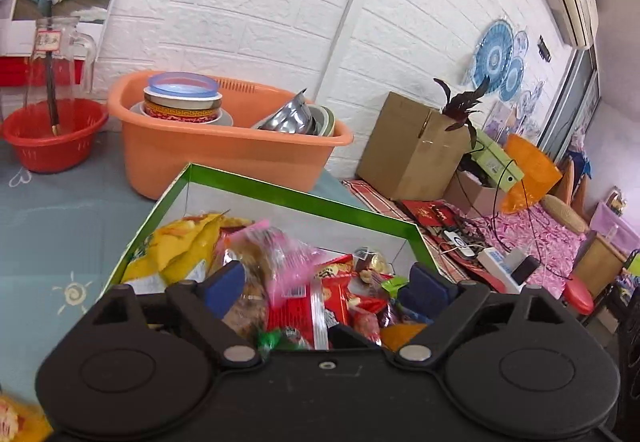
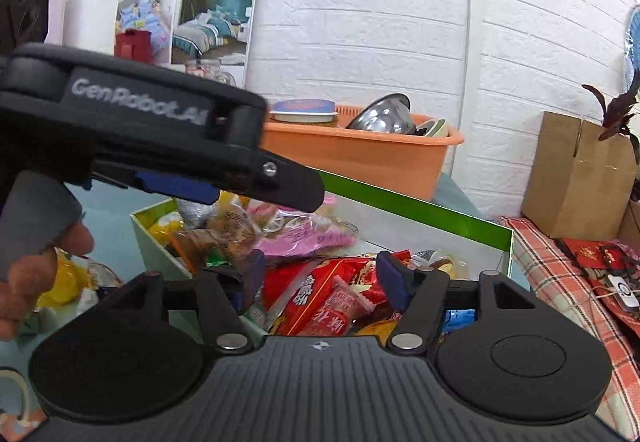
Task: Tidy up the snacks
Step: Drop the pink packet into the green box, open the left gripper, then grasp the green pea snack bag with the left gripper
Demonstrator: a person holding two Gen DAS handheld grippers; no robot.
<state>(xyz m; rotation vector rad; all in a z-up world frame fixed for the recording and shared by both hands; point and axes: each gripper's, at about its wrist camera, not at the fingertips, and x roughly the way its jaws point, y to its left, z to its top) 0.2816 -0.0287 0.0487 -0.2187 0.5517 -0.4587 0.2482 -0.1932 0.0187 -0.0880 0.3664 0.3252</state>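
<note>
The left gripper (image 1: pixel 322 280), a black two-finger tool with blue pads, is hovering over a green-rimmed cardboard box (image 1: pixel 296 198) with pale inner walls, its jaws standing spread wide with nothing pressed between them. Inside the box the snacks are lying in a loose heap: a yellow crinkled bag (image 1: pixel 180 246) toward ten o'clock, a pink translucent packet (image 1: pixel 280 258) at the centre, and red foil wrappers with printed characters (image 1: pixel 340 294) toward four o'clock. A small green-wrapped sweet (image 1: pixel 394 285) is sitting just beside the right-hand blue pad.

In the right wrist view, the right gripper (image 2: pixel 320 282) is pointing into the same box (image 2: pixel 420 206) from the near side, its jaws likewise standing wide apart and pinching nothing; a red packet with white characters (image 2: pixel 320 302) is lying below and between the fingers. The left gripper (image 2: pixel 240 186) is crossing this view at about ten o'clock, seen side-on, with a hand (image 2: pixel 36 270) gripping its grey handle at nine o'clock.

Beyond the box, at twelve o'clock, an orange plastic tub (image 1: pixel 224 158) is holding stacked bowls and a steel bowl. A red round plastic basket (image 1: pixel 52 142) is standing at ten o'clock on the blue-grey table cover (image 1: pixel 60 210), and a brown cardboard carton (image 1: pixel 408 150) is sitting at two o'clock against the white brick-pattern wall (image 1: pixel 248 2).
</note>
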